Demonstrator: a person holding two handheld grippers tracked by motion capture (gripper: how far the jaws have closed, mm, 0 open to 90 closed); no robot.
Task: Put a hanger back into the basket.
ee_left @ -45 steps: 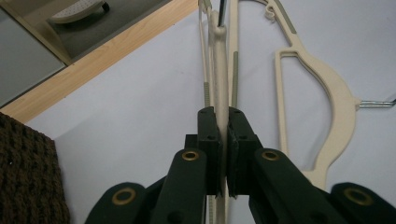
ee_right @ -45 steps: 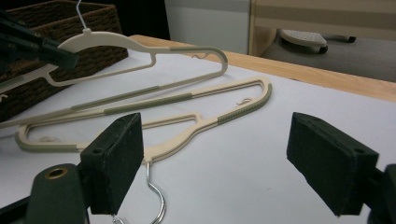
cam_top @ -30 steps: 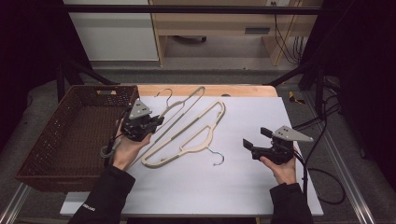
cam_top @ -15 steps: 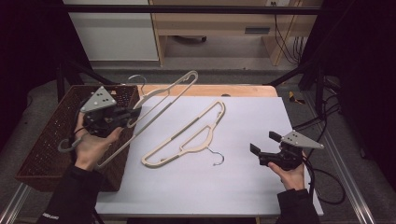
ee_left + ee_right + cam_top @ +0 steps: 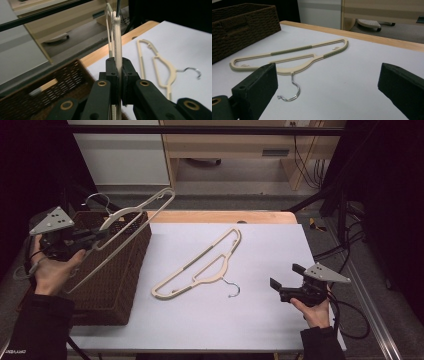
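From the high view, my left gripper (image 5: pixel 92 236) sat at the left edge of the frame, over the wicker basket (image 5: pixel 120 285), with its jaws clamped on a cream plastic hanger (image 5: pixel 131 227). That held hanger was lifted off the table and tilted, its long bar running from lower left, by my left hand (image 5: pixel 50 270), up toward the upper middle of the frame, with its metal hook curving above the basket's far rim. In the left gripper view I saw the same hanger (image 5: pixel 117 45) edge-on, pinched tight between the two black jaws at the centre of the frame and rising straight up past them. My right gripper (image 5: pixel 282 287) rested low at the lower right of the high view, held in my right hand (image 5: pixel 315 312), and its jaws stood wide apart with nothing between them; in the right gripper view they framed the lower left and lower right corners. A second hanger (image 5: pixel 200 265) lay flat on the white tabletop (image 5: pixel 280 245) in the middle of the frame, well apart from both grippers, its hook pointing toward the bottom of the view. In the right gripper view that second hanger (image 5: pixel 289 58) lay across the centre left, with the basket (image 5: pixel 242 27) in the upper left corner.
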